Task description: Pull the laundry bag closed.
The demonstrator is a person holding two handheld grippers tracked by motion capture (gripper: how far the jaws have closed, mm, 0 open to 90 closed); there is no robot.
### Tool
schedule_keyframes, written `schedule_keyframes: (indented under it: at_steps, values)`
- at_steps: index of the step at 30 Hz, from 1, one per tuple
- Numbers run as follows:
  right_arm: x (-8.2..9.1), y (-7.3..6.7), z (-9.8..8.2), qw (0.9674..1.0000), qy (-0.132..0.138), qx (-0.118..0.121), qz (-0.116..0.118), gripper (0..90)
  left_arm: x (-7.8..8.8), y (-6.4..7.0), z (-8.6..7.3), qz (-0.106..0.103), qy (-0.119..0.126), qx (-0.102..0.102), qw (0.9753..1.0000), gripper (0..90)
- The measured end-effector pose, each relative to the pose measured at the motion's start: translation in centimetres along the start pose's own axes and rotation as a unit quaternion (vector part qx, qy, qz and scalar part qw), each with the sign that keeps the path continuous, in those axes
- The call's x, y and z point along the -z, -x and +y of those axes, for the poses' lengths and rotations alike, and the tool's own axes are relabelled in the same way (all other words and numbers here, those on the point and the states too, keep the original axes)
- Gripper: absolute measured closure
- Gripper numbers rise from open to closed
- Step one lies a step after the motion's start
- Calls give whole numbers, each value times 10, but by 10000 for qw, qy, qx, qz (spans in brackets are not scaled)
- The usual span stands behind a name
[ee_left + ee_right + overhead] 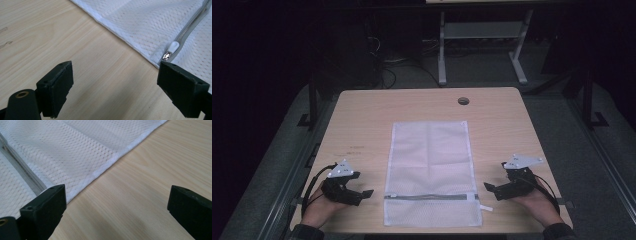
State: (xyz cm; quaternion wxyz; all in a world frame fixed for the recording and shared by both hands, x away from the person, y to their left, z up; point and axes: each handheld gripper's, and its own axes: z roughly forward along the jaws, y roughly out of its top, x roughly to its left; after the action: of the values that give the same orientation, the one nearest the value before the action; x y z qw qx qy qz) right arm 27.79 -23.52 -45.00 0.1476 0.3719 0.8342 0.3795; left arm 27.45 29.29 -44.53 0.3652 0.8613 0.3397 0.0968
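A white mesh laundry bag (430, 165) lies flat along the middle of a light wooden desk (357, 125), its long axis running from the near edge toward the far edge, with a grey zipper band (430, 196) crossing it near the person's end. The left gripper (362, 194), held in the person's left hand (319, 205), rests low over the desk just beside the bag's left edge, level with the zipper band; its jaws stand apart and hold nothing. In the left gripper view, the left gripper (115, 82) frames bare wood between its two black jaws, while the bag's hemmed edge (125, 37) runs diagonally across the upper right and the white zipper pull (171, 50) lies at the end of the band, just above the right-hand jaw and apart from it. The right gripper (492, 190), held in the right hand (537, 202), sits beside the bag's right edge at the same level, likewise released and empty. In the right gripper view, the right gripper (116, 202) spans the bag's hem (110, 162) and bare desk, with the mesh and zipper band (22, 170) behind its left-hand jaw. A round cable hole (463, 101) marks the desk's far end.
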Motion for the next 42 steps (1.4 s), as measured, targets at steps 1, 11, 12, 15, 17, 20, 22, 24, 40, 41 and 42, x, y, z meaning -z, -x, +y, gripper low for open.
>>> schedule_keyframes:
  at_steps: [1, 11, 12, 15, 17, 20, 22, 24, 40, 41, 42]
  values:
    - [0, 0, 0, 10000, -10, 5, 1, 17, 0, 0, 0, -21, 3, 2, 10000, 130]
    - [2, -6, 5, 9998, -11, 145, 141, 29, 1, 7, 4, -138, -14, -41, 9999, 134]
    - [2, -8, 6, 9997, -14, 164, 175, 31, 1, 7, 4, -146, -20, -49, 9999, 135]
    - [2, -11, 8, 9994, -21, 218, 258, 44, 1, 7, 4, -169, -17, -48, 9998, 135]
    - [1, -15, 10, 9991, -20, 282, 320, 59, 2, 7, 4, -196, -22, -35, 9998, 135]
    - [0, -20, 14, 9985, -28, 306, 461, 95, 2, 7, 4, -216, -44, -45, 9997, 135]
    - [0, -23, 16, 9980, -14, 301, 547, 117, 2, 8, 4, -225, -49, -36, 9997, 135]
    - [-2, -27, 21, 9970, 14, 334, 695, 137, 2, 8, 4, -249, -43, -28, 9997, 135]
    - [-17, -53, 40, 9909, -8, 541, 1233, 153, 2, 10, 4, -335, -69, -79, 9994, 136]
    - [-18, -54, 40, 9906, -5, 563, 1244, 154, 2, 10, 4, -341, -69, -89, 9994, 136]
    - [-19, -56, 41, 9905, -19, 569, 1254, 156, 2, 10, 4, -346, -72, -90, 9993, 136]
